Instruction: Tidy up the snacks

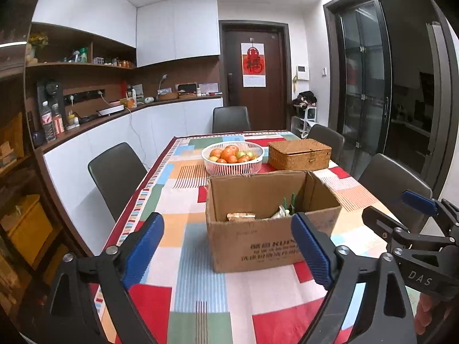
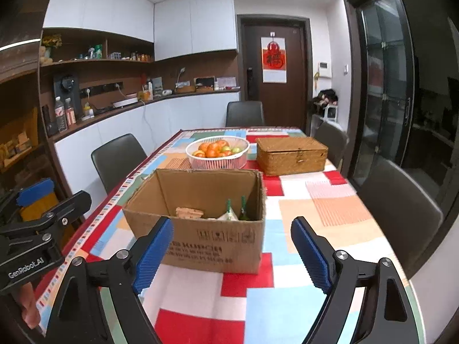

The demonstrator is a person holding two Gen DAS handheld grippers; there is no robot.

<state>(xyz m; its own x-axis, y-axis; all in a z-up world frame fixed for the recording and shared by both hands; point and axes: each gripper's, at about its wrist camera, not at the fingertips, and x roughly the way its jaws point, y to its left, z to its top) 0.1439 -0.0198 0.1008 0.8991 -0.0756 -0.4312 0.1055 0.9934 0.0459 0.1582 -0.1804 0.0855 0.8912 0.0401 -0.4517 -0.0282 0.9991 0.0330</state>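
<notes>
A long table (image 1: 198, 272) under a patchwork cloth of red, blue, orange and white blocks fills the middle of the room, with dark chairs (image 1: 116, 175) along its sides and far end; behind it stand white cabinets, a cluttered wooden counter (image 1: 94, 114), a dark door (image 1: 254, 68) bearing a red hanging, and dark glass doors on the right. Nearest on the cloth sits an open cardboard box (image 1: 258, 246), its flaps up; inside lie the snacks (image 2: 213, 213): a tan packet flat against the bottom, a pale wrapped packet beside it, and two green bottle-like tops standing near the right wall; the rest of the floor of the box is hidden by its front wall. Beyond it, to the right, a woven wicker box (image 1: 299, 154) rests with its lid closed; just left of that a white slatted basket (image 1: 232, 164) holds oranges and a few green fruits.

The left gripper (image 1: 226, 253) hovers above the near table edge, its blue pads spread wide and gripping nothing; the right gripper (image 2: 232, 253) hangs likewise in front of the box, pads wide apart and empty; each shows at the edge of the other's view.
</notes>
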